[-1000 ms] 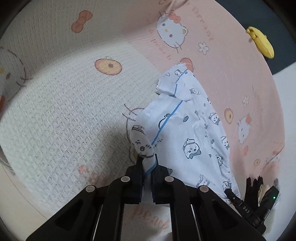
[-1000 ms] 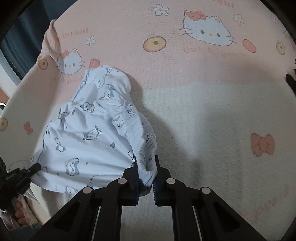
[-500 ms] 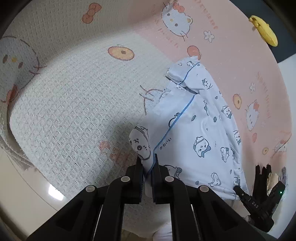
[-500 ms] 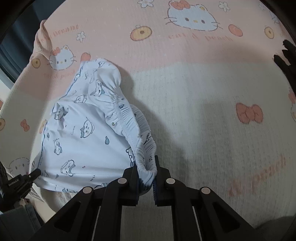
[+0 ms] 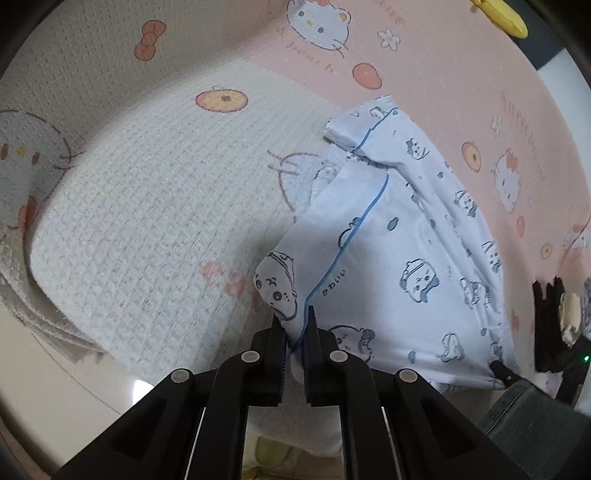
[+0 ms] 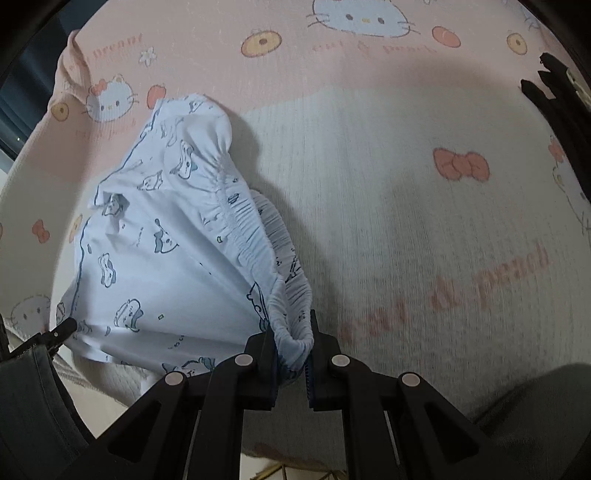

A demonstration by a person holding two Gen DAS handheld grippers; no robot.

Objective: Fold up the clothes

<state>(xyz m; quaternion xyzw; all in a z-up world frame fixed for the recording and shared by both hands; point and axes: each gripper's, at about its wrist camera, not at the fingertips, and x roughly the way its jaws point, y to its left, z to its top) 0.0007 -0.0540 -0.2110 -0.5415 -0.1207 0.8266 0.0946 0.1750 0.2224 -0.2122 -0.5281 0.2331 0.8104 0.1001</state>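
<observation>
Pinching shorts [image 5: 399, 258], left gripper [image 5: 293, 328], right gripper [image 6: 291, 336], both angled downward

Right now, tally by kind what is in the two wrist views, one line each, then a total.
Garments, white shorts with blue cartoon print: 1
Blankets, pink and cream with cat print: 1
Yellow object at the top edge, kind unclear: 1
Grippers, left gripper and right gripper, each shut on the shorts: 2
Total: 5
</observation>
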